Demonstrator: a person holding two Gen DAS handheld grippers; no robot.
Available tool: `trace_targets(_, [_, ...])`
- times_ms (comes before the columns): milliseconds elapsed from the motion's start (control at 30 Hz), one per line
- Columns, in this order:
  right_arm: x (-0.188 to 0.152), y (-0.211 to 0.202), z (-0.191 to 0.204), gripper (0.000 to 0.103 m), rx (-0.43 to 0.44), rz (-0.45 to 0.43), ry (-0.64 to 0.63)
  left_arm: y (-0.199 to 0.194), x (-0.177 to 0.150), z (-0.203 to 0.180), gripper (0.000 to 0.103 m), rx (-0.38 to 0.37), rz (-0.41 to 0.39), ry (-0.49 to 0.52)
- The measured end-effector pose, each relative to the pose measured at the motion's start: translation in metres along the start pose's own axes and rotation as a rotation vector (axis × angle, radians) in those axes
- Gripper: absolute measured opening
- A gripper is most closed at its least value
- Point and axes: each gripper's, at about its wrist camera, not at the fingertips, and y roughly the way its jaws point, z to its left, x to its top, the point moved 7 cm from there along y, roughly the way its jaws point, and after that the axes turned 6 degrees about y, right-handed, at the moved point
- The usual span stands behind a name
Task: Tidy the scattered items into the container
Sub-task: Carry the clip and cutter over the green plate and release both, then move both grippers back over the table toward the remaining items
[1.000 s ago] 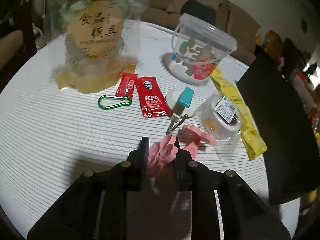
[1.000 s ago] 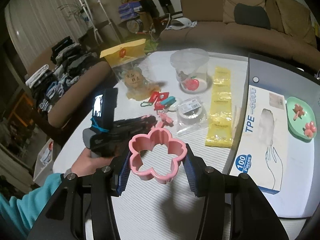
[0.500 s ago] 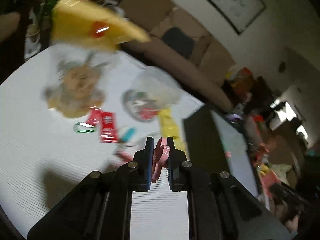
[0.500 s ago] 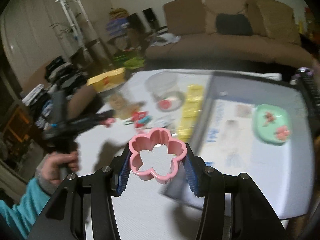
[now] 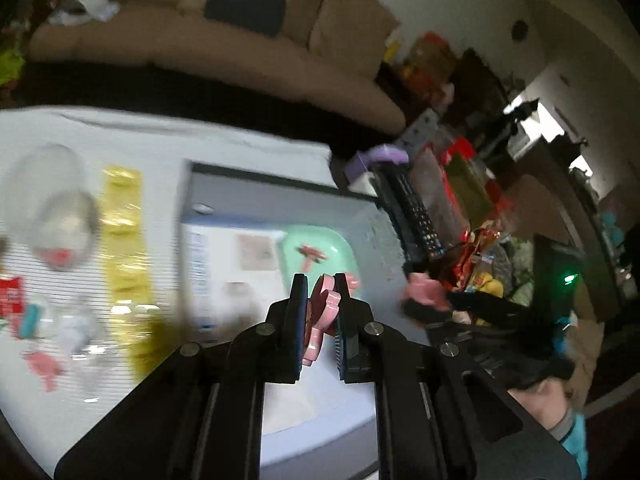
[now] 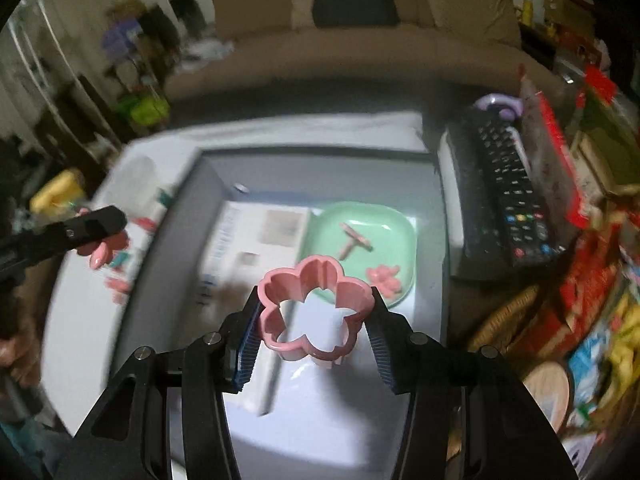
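Here, we read the scene from both wrist views.

Left gripper (image 5: 320,316): we see its fingers drawn narrow, pinching a small pink flower-shaped piece (image 5: 320,318) edge-on between the pads, held in the air.

Right gripper (image 6: 314,320): we see its fingers set partway apart and pressed on either side of a pink flower-shaped cutter ring (image 6: 314,312), an open outline with five petals, lying flat between the pads.

Container: we take it to be the mint-green tray (image 6: 400,236), which sits on a white box (image 6: 256,240) inside a grey bin (image 6: 432,216), just beyond the right gripper's fingertips. In the left wrist view the same tray (image 5: 340,244) lies just past the fingertips.

In the tray: we see a pink stemmed piece (image 6: 354,242) at the centre and a pink flower piece (image 6: 384,276) near its right corner.

Left of the bin: we make out a striped tablecloth (image 5: 52,280) with a yellow sachet strip (image 5: 124,232), a clear plastic tub (image 5: 56,216) and blurred small items.

Right of the bin: we see a black remote control (image 6: 508,184).

Blur: we cannot tell finer detail of the table items.
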Motion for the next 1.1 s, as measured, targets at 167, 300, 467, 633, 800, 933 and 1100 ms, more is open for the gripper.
trace_targets(167, [0.011, 0.060, -0.014, 0.050, -0.113, 0.102, -0.015, 0.080, 0.008, 0.002, 0.011, 0.045, 0.105, -0.059])
trace_targets(300, [0.020, 0.086, -0.026, 0.050, -0.194, 0.145, -0.073, 0.117, 0.010, 0.011, 0.011, 0.035, 0.136, -0.121])
trace_targets(467, [0.036, 0.100, -0.031, 0.052, -0.242, 0.120, -0.129, 0.150, 0.007, 0.013, 0.012, 0.045, 0.162, -0.138])
trace_targets(633, [0.039, 0.099, -0.029, 0.065, -0.253, 0.096, -0.136, 0.165, 0.003, 0.025, 0.030, 0.051, 0.180, -0.213])
trace_targets(800, [0.037, 0.071, -0.032, 0.066, -0.154, 0.051, -0.077, 0.149, 0.004, 0.030, 0.040, 0.050, 0.155, -0.234])
trace_targets(933, [0.038, 0.037, -0.028, 0.066, -0.088, -0.002, -0.043, 0.118, 0.009, 0.025, 0.042, 0.065, 0.124, -0.190])
trace_targets(1100, [0.036, -0.007, -0.021, 0.067, -0.018, -0.060, -0.005, 0.065, 0.014, 0.015, 0.047, 0.069, 0.072, -0.116])
